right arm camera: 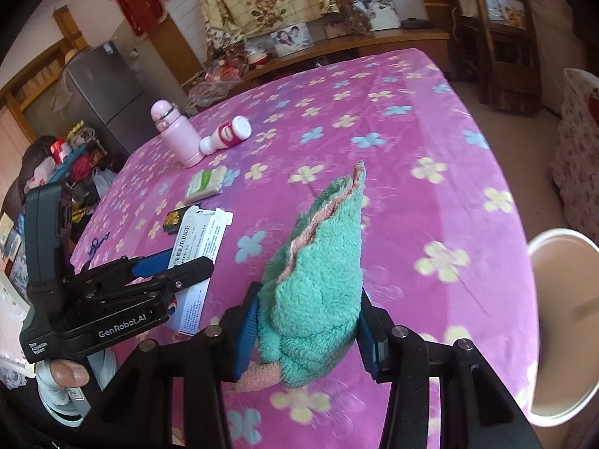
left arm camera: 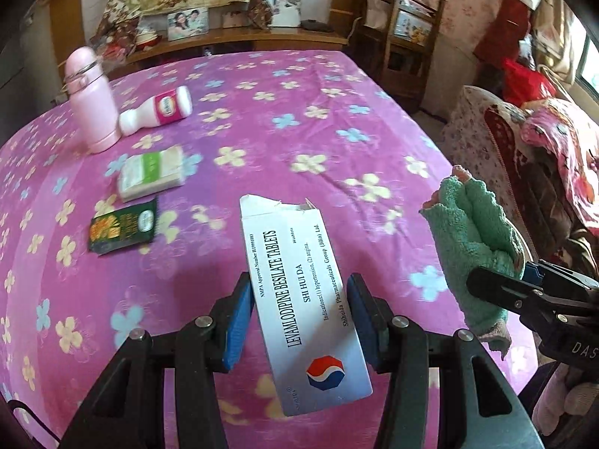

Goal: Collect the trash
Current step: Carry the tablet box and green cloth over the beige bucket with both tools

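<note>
So in the right wrist view, going left to right: the left gripper [right arm camera: 176, 267] sits at the lower left, clamped partway closed on a white pill box [right arm camera: 198, 241], whose long axis runs up toward the frame middle. At centre bottom the right gripper [right arm camera: 309, 331] is squeezed onto a bunched green cloth [right arm camera: 322, 273] that sticks upward. Then at the far right edge there's a white bin [right arm camera: 561, 321], open mouth facing in.

That's the bit that matters, I think: the bin lies just right of the cloth, so the right hand is clearly nearer and probably drops first. The box has to cross over. More litter sits on the pink bed cover [right arm camera: 411, 172] at the upper left.
</note>
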`<action>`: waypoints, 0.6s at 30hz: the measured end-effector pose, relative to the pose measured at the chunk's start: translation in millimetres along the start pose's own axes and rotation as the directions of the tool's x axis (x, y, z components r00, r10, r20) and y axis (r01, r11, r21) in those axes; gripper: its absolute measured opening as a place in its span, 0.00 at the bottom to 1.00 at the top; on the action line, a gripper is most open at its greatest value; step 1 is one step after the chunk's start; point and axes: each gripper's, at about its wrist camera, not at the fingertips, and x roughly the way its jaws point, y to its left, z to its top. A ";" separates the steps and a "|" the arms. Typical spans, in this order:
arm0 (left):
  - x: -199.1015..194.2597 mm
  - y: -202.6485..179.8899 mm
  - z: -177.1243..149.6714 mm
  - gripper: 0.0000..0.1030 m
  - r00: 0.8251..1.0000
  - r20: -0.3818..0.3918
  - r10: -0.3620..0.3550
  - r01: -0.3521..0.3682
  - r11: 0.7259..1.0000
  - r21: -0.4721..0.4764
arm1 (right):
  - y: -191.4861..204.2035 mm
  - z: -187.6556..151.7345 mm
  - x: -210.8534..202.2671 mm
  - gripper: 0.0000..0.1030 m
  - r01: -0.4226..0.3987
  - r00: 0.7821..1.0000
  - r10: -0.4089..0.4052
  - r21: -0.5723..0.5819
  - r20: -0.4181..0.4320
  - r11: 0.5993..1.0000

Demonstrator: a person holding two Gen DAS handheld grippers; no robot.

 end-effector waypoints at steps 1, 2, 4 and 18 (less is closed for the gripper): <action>-0.1 -6.4 1.1 0.50 1.000 0.002 -0.005 0.004 1.000 0.009 | -3.3 -1.6 -4.0 0.48 0.004 1.000 -0.004 0.003 0.005 1.000; -0.7 -10.2 1.3 0.50 1.000 0.003 -0.008 0.008 1.000 0.014 | -7.0 -3.1 -8.1 0.48 0.008 1.000 -0.008 0.007 0.010 1.000; -1.4 -20.3 2.9 0.50 1.000 0.006 -0.016 0.016 0.999 0.029 | -15.6 -6.4 -17.6 0.48 0.013 1.000 -0.014 0.020 0.022 1.000; 3.7 -94.1 11.7 0.50 0.997 0.005 -0.077 0.076 0.988 0.136 | -71.4 -26.4 -57.9 0.48 0.086 0.994 -0.094 0.116 0.060 0.989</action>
